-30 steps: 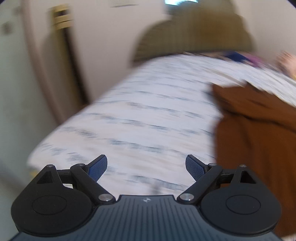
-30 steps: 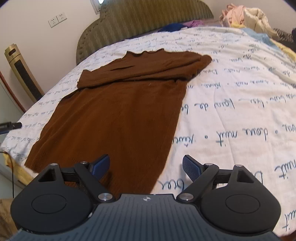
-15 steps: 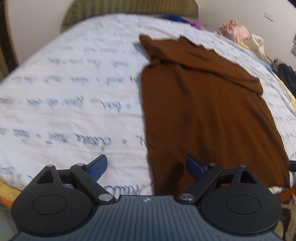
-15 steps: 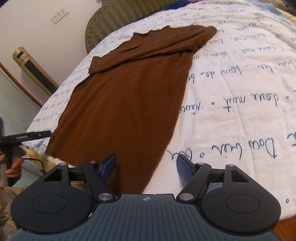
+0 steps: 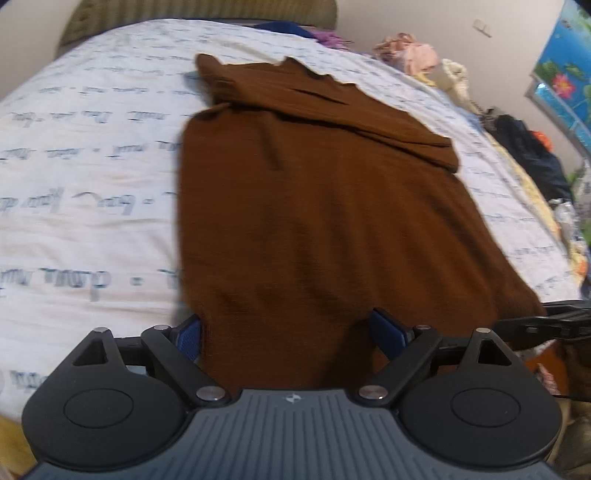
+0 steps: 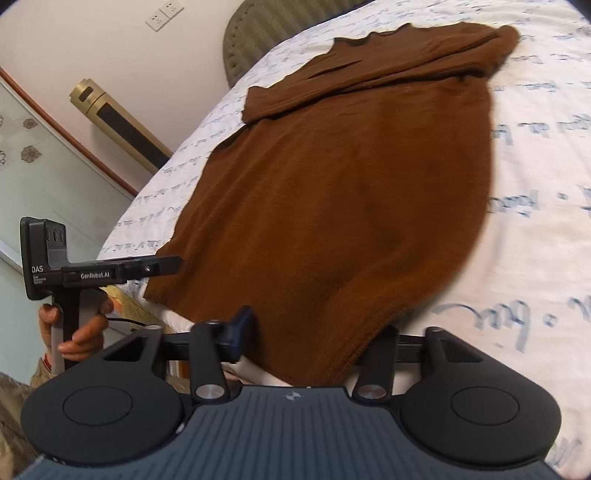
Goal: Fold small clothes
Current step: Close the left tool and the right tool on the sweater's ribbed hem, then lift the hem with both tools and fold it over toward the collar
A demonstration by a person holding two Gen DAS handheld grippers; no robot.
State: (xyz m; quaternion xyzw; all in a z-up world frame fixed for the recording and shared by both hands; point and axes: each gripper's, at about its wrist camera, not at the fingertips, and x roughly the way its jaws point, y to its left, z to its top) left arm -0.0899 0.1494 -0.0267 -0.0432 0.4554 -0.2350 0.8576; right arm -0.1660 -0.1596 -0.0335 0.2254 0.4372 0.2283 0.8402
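A brown knit sweater (image 5: 314, 206) lies flat on the bed, sleeves folded across its far end, hem toward me. My left gripper (image 5: 291, 334) is open with the hem's left corner between its blue pads. In the right wrist view the sweater (image 6: 351, 192) fills the middle. My right gripper (image 6: 314, 336) is open astride the hem's right corner; its right finger is hidden under the cloth. The left gripper (image 6: 162, 267) shows at that view's left, held by a hand.
The bed has a white sheet with blue script (image 5: 81, 206) and an olive headboard (image 6: 280, 22). Piled clothes (image 5: 417, 55) lie along the far right side. A gold tower fan (image 6: 118, 125) stands by the wall, left of the bed.
Both grippers have moved forward and down to the sweater's near hem. The left one swung right from the bare sheet onto the hem. Both stay open.
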